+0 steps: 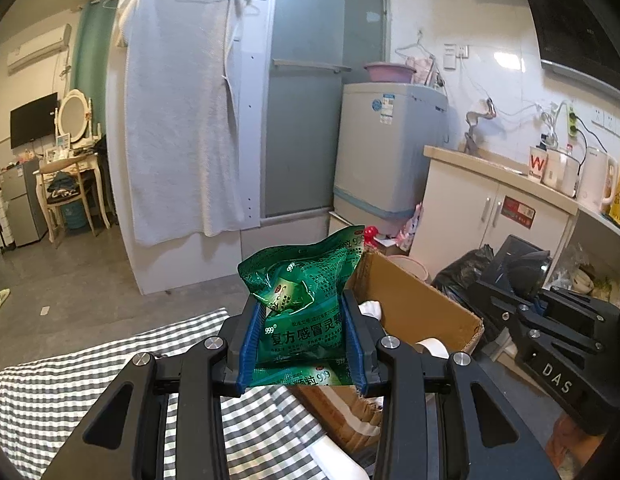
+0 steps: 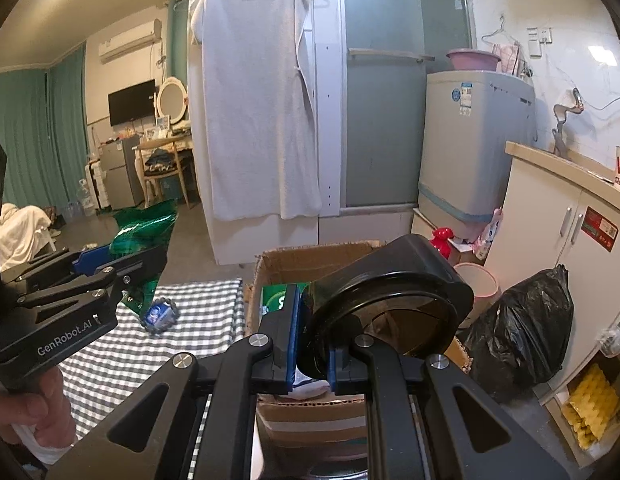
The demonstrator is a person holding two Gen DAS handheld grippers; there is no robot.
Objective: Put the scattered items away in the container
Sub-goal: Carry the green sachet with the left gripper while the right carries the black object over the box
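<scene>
My left gripper (image 1: 303,312) is shut on a crumpled green medicine sachet pack (image 1: 301,280), held up just left of the open cardboard box (image 1: 414,300). In the right wrist view my right gripper (image 2: 312,344) is shut on a black round-faced device (image 2: 390,292), held above the cardboard box (image 2: 310,260). A green pack (image 2: 275,300) lies inside the box. A small blue and white packet (image 2: 159,316) rests on the checked cloth (image 2: 197,320). The left gripper (image 2: 109,256) shows at the left with the green sachet pack (image 2: 145,228), a hand below it.
White items (image 1: 370,308) lie in the box. A black rubbish bag (image 2: 522,328) and a pink bin (image 2: 478,280) stand right of the box, before a white cabinet (image 2: 550,232). A washing machine (image 2: 470,140) stands behind.
</scene>
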